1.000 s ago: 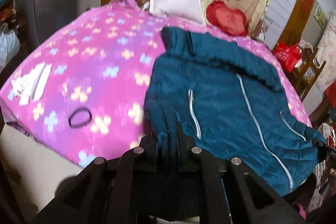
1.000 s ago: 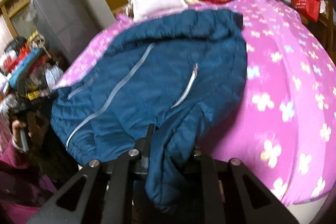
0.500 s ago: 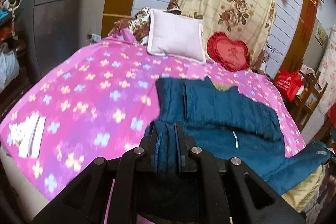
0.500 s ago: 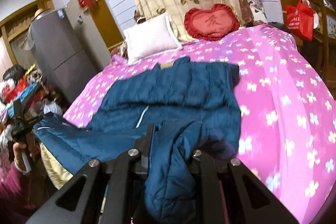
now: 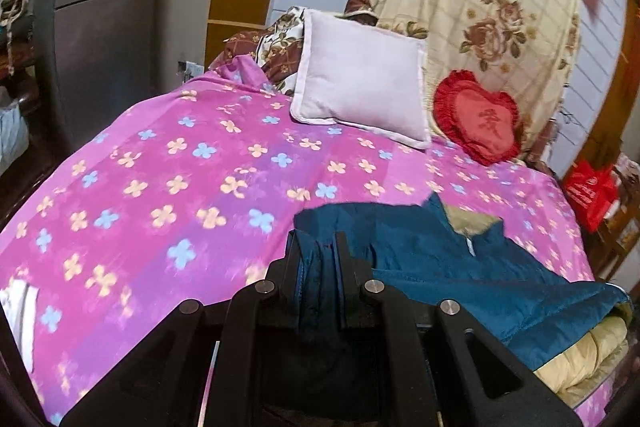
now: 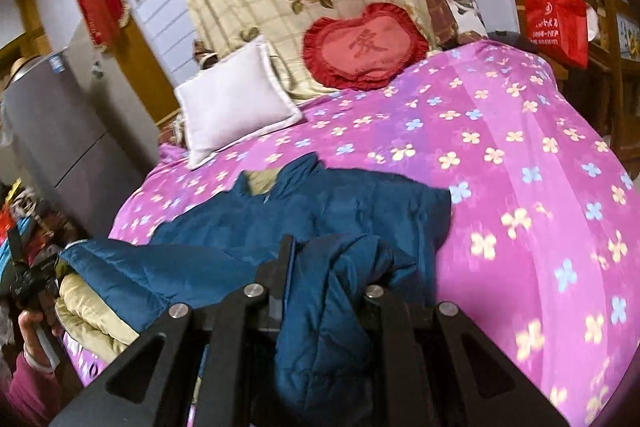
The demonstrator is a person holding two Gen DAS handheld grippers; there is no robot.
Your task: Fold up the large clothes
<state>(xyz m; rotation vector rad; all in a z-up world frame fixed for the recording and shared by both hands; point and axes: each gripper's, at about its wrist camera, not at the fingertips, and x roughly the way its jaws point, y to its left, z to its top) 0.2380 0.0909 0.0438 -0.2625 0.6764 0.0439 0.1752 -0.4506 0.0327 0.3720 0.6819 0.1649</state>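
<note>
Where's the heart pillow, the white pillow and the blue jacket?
heart pillow [image 6: 362,45], right wrist view, its red middle.
white pillow [image 5: 360,79], left wrist view, its front face.
blue jacket [image 6: 360,207], right wrist view, its flat quilted part.

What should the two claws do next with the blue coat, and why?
Probably carry the coat forward toward the white pillow and lay it flat: both the left claw and right claw pinch bunched fabric, and part hangs off the bed.

The left claw [image 5: 317,259] is clamped on a bunched fold of the teal quilted padded jacket [image 5: 460,259], while the right claw [image 6: 320,267] likewise pinches a thick wad of it between its black fingers [image 6: 285,259], both pointing forward over the bed.
</note>
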